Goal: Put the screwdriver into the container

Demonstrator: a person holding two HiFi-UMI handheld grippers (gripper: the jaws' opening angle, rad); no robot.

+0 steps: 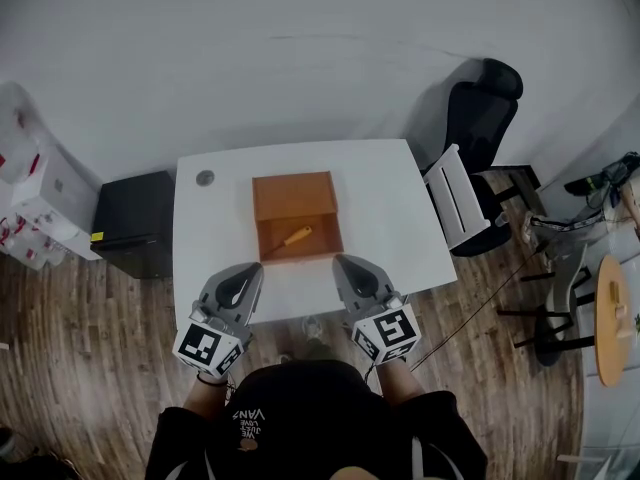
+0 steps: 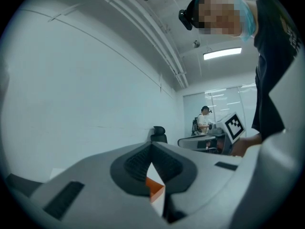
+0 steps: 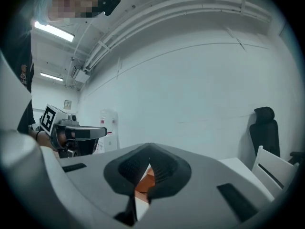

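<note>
The screwdriver (image 1: pixel 296 236) already lies inside the container (image 1: pixel 290 196) at the centre of the head view, its long axis slanting from lower left to upper right. It sits above and between the two tools, neither clearly nearer. The left hand-held gripper (image 1: pixel 252 271) and right hand-held gripper (image 1: pixel 343 264) hover at the lower edge of the desk (image 1: pixel 400 218), both pressed together and holding nothing.

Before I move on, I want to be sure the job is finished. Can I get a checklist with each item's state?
1. Screwdriver lies inside the container: ok.
2. Left gripper shut, nothing between its jaws: ok.
3. Right gripper shut, nothing between its jaws: ok.
4. Both grippers apart from the container, at the table's near edge: ok.
</note>
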